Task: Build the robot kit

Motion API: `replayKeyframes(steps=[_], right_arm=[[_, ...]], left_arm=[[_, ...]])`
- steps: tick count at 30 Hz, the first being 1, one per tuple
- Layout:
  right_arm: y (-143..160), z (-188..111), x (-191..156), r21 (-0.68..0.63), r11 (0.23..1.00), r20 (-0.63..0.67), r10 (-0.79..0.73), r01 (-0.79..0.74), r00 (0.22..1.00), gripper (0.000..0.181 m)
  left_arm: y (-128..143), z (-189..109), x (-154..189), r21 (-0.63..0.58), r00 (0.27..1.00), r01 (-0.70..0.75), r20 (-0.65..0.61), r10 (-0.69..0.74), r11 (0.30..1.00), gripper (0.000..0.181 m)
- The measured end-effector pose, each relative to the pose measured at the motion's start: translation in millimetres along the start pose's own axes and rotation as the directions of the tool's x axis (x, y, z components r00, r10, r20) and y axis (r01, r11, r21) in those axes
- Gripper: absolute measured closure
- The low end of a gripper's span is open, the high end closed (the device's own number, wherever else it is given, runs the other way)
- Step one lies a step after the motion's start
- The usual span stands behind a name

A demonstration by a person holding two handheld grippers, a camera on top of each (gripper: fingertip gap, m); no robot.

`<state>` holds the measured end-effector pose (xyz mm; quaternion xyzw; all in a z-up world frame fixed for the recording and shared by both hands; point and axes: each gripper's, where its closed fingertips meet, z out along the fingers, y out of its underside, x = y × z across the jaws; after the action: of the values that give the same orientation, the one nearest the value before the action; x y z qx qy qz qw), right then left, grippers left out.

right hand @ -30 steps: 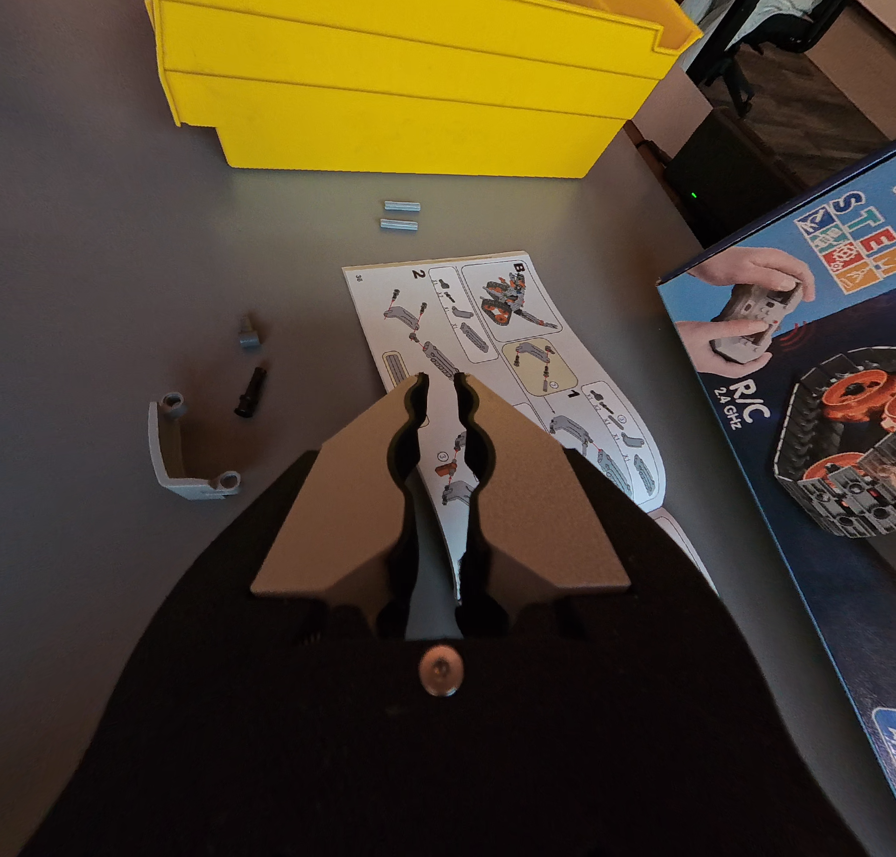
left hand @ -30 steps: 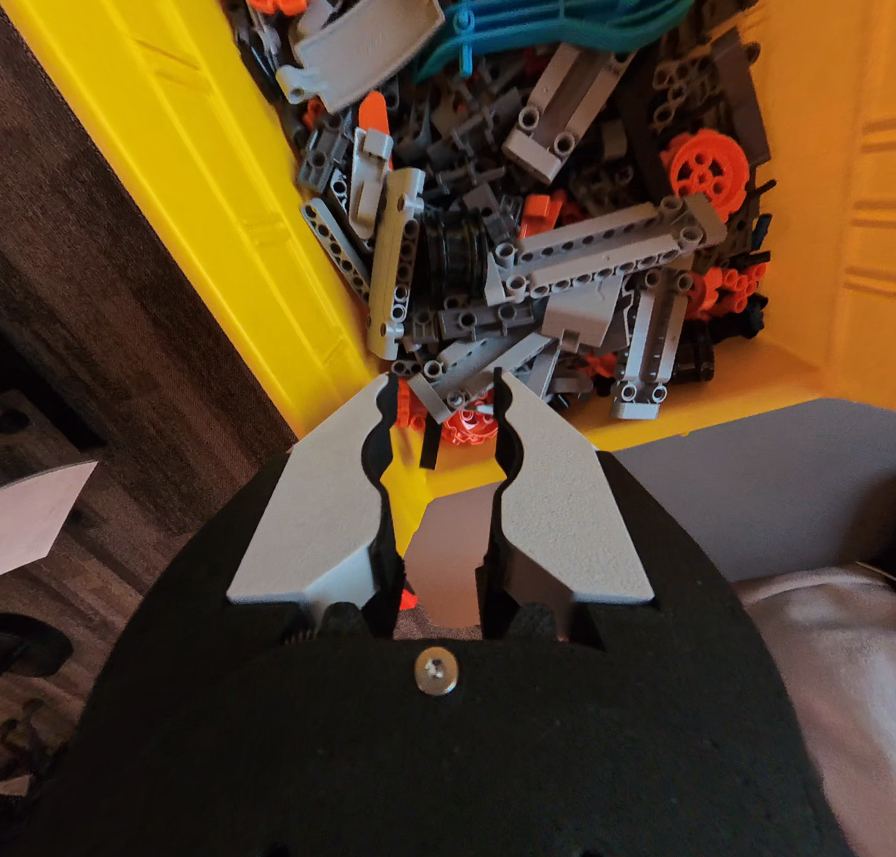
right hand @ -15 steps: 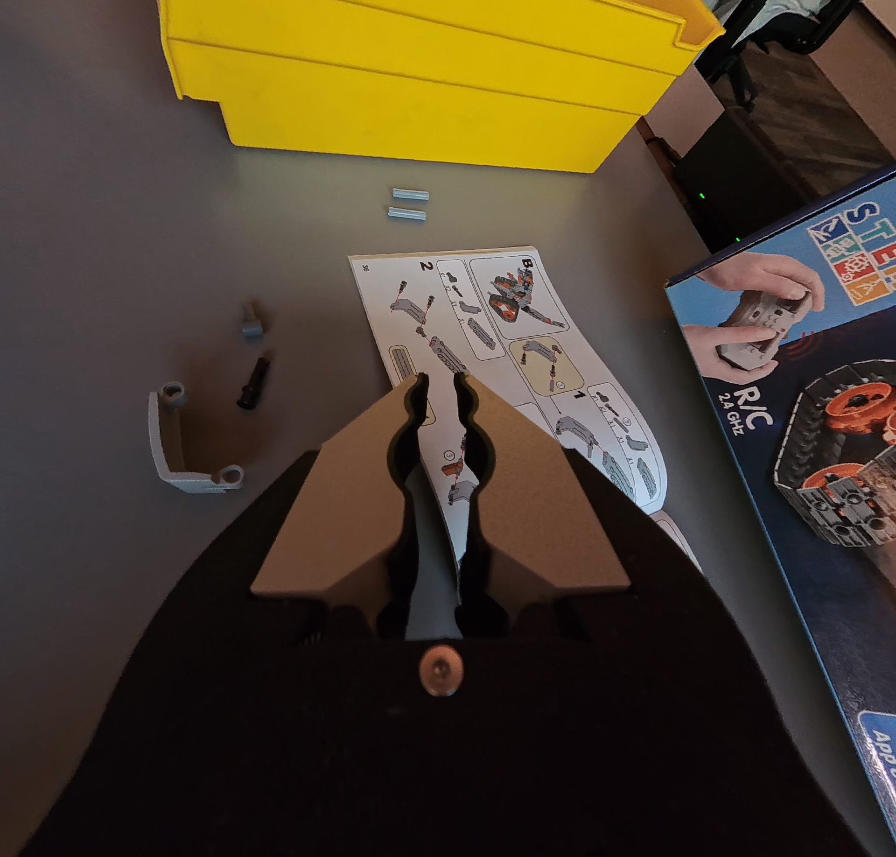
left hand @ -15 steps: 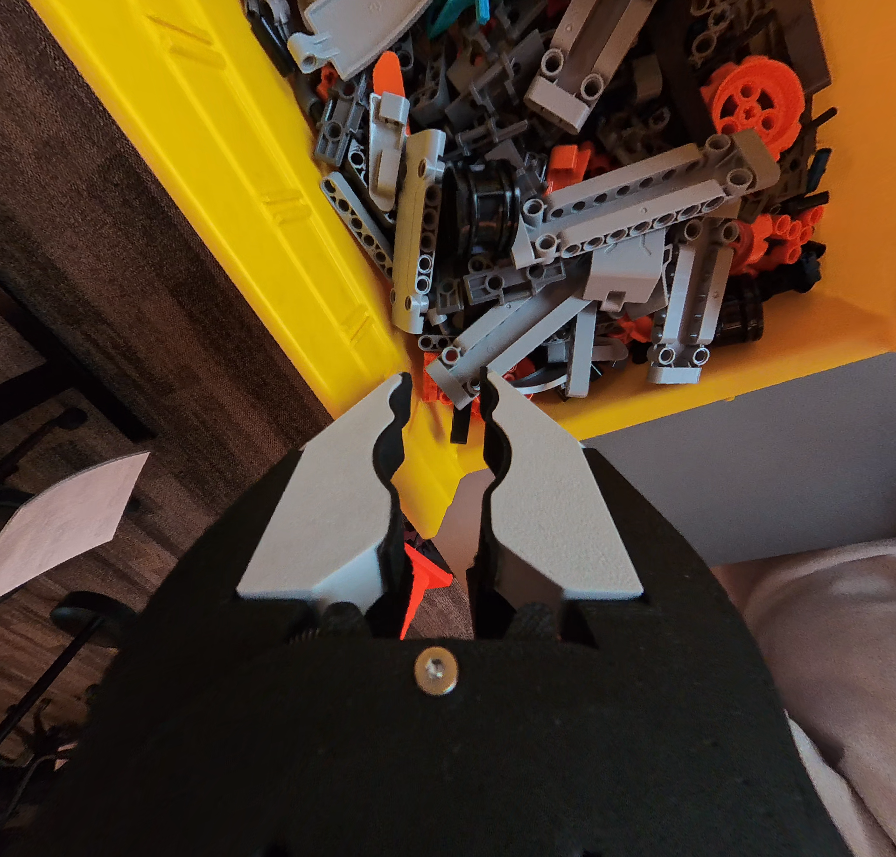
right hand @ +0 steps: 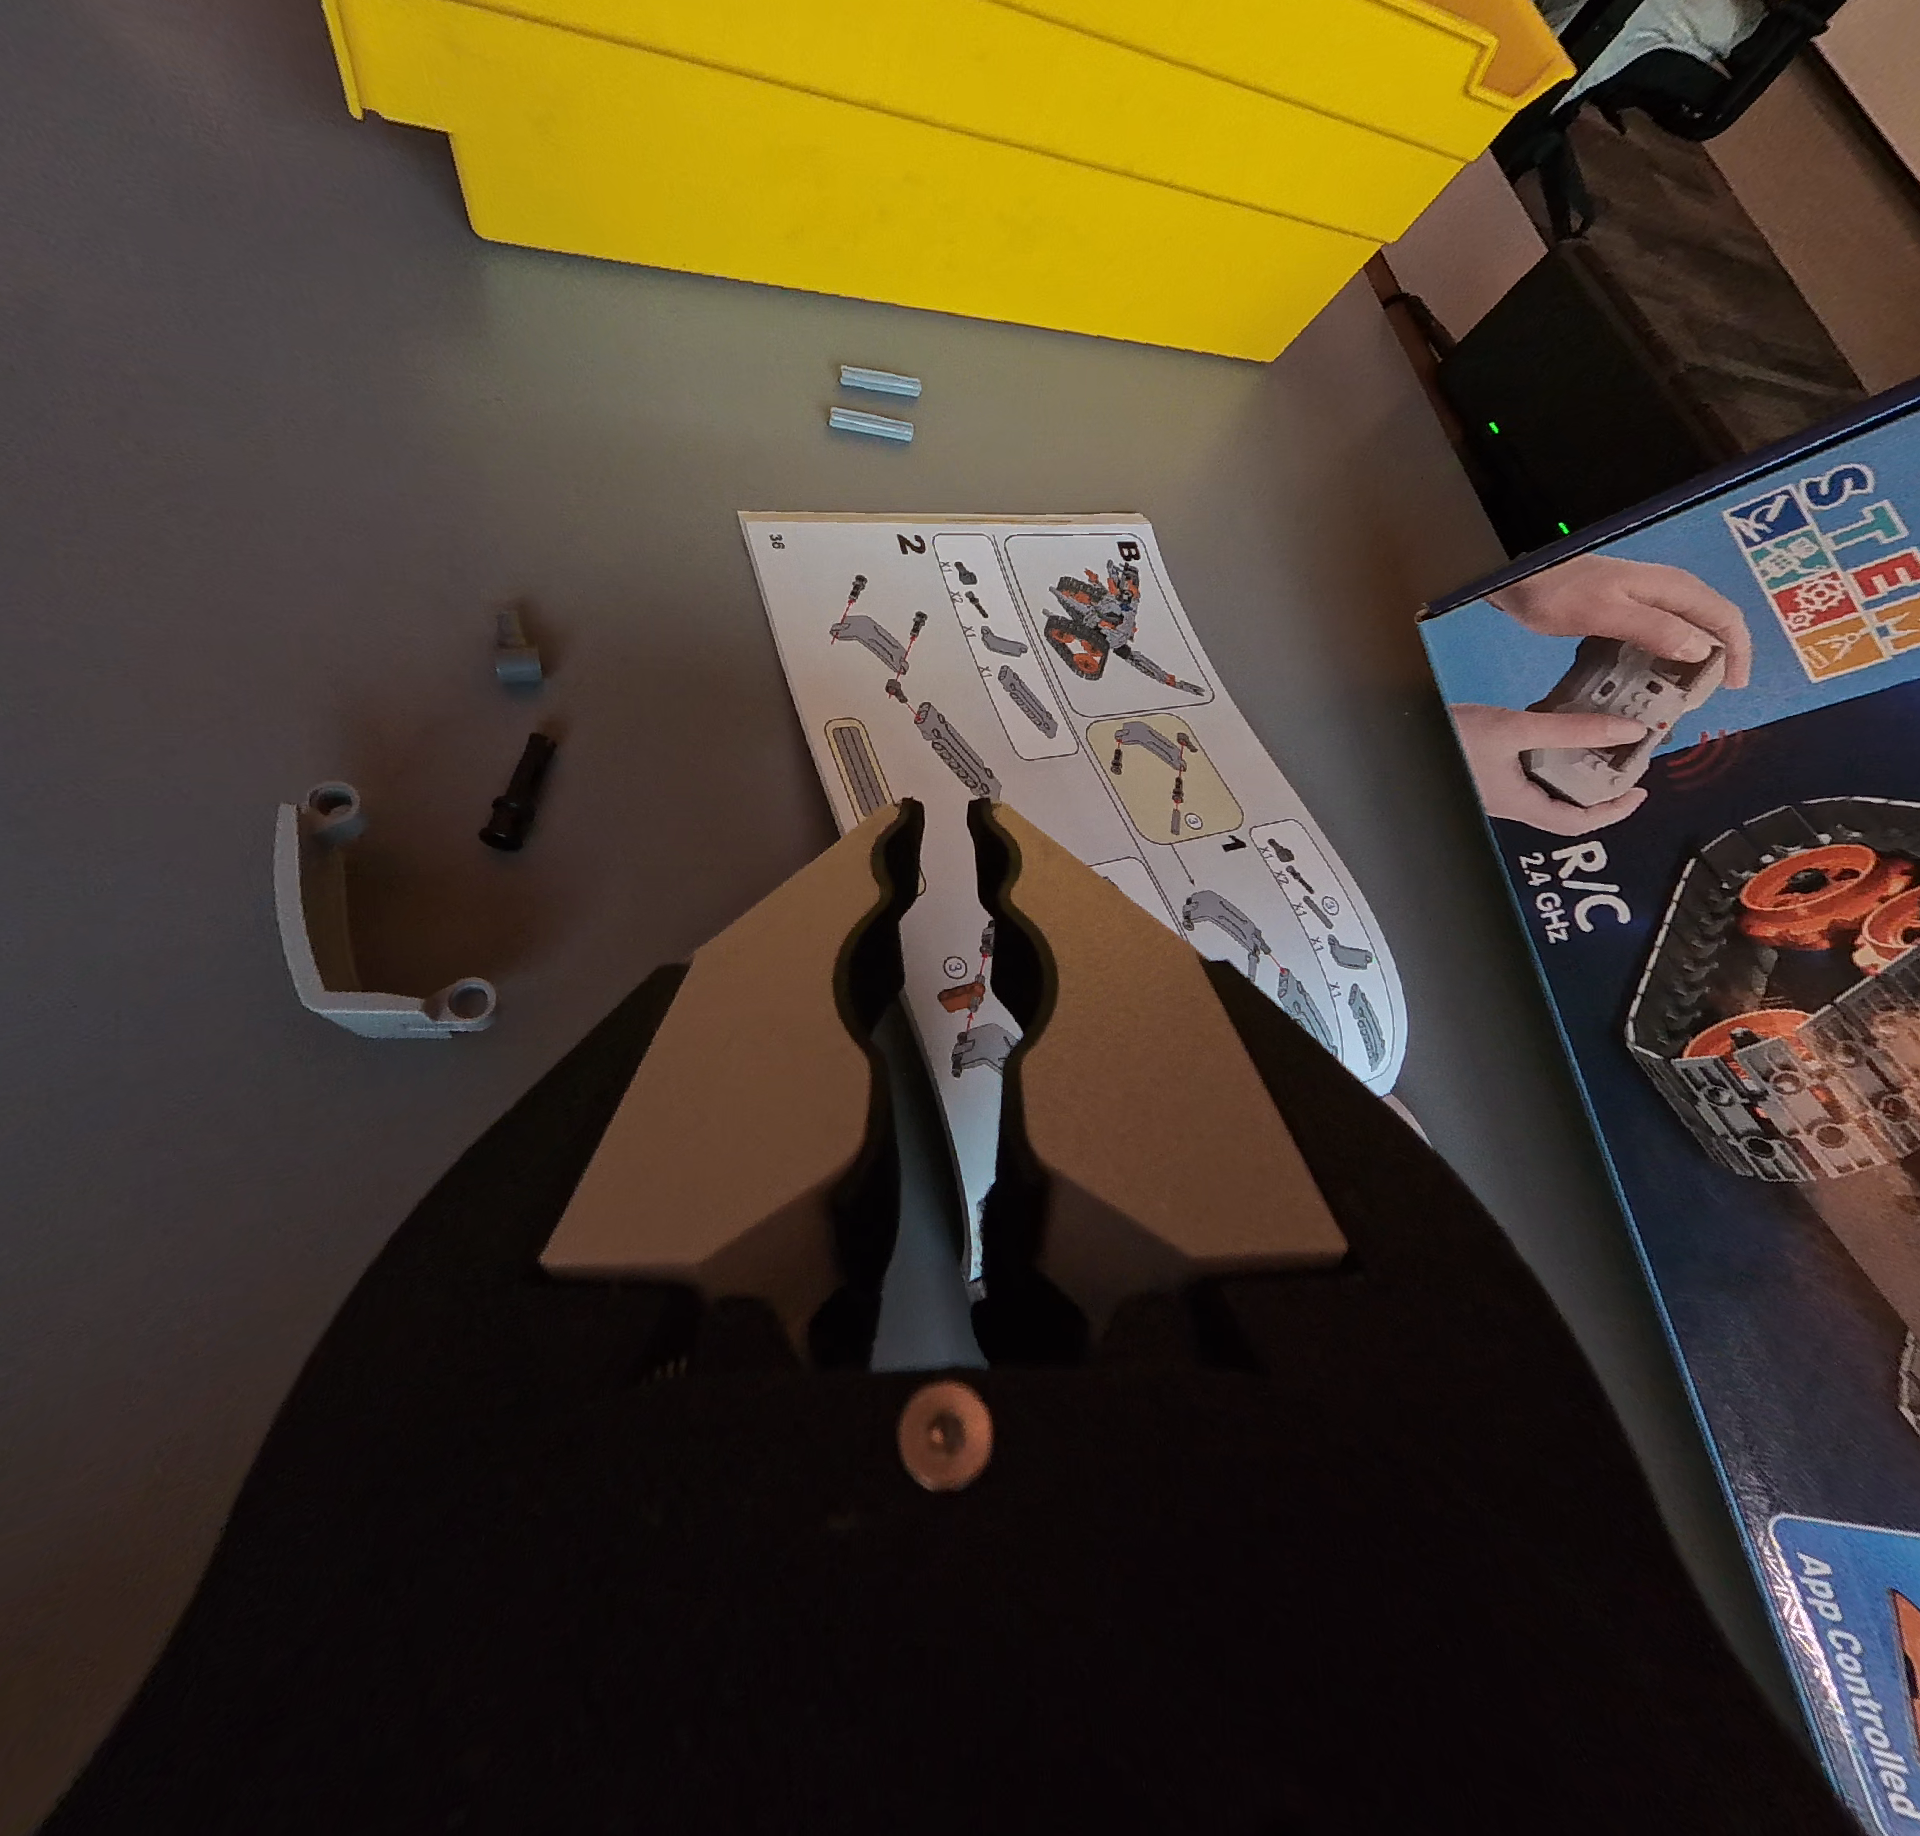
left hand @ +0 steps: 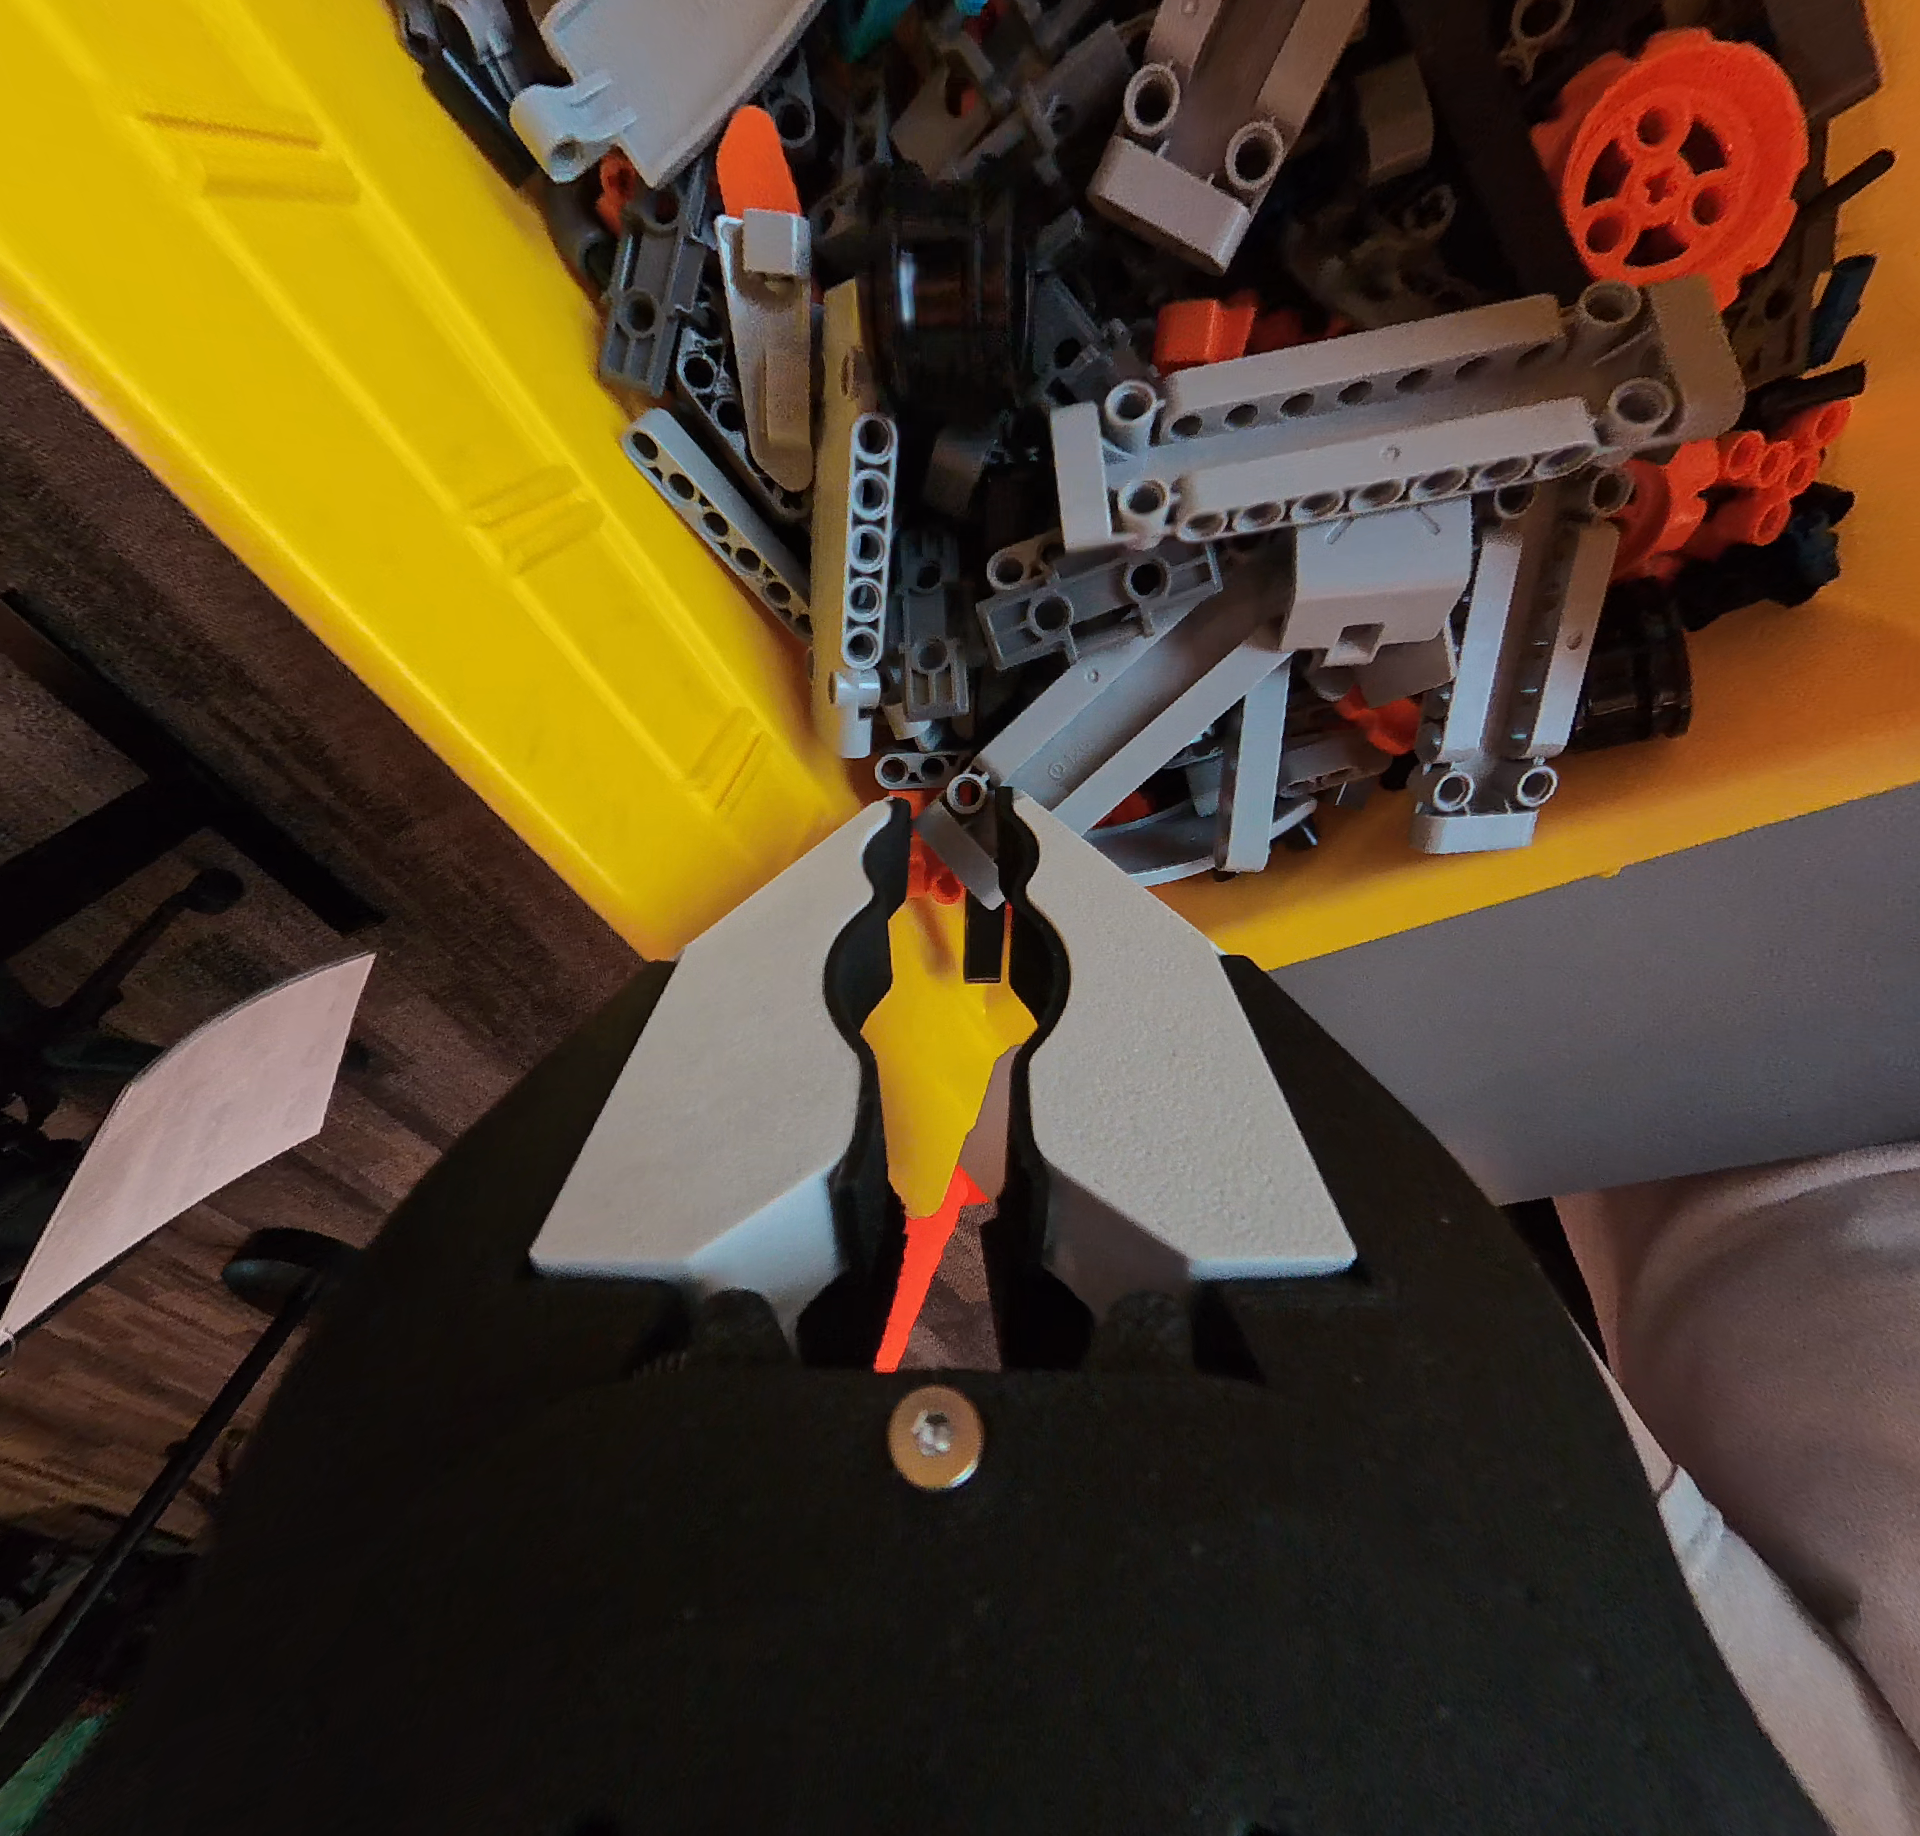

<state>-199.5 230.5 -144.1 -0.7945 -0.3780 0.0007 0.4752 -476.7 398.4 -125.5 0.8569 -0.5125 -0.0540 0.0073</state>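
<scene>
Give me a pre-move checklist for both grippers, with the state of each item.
1. Left gripper at the yellow bin corner, over the pile: ok.
2. Gap between its jaws: narrow, ok.
3. Grey angled beam end between the tips: ok; gripped or not: cannot tell.
4. Right gripper holding nothing, jaws nearly closed: ok.
5. Right gripper above the instruction sheet; touching it: cannot tell.
6. Curved grey piece and black pin apart on the table: ok.
</scene>
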Motion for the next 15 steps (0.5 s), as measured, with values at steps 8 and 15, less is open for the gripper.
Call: replayKeyframes(steps=[8, 15], right_arm=[[1, 2, -2, -0.012, 1.000, 0.002, -0.019, 0.019, 1.000, 0.173], [1, 1, -1, -0.012, 1.000, -0.002, -0.018, 0.018, 1.000, 0.173]], left_arm=[[-8, 2, 2, 0.008, 0.999, -0.042, 0.006, 0.042, 0.999, 0.167], [-25, 6, 21, 0.017, 0.991, -0.129, -0.018, 0.130, 0.991, 0.169]])
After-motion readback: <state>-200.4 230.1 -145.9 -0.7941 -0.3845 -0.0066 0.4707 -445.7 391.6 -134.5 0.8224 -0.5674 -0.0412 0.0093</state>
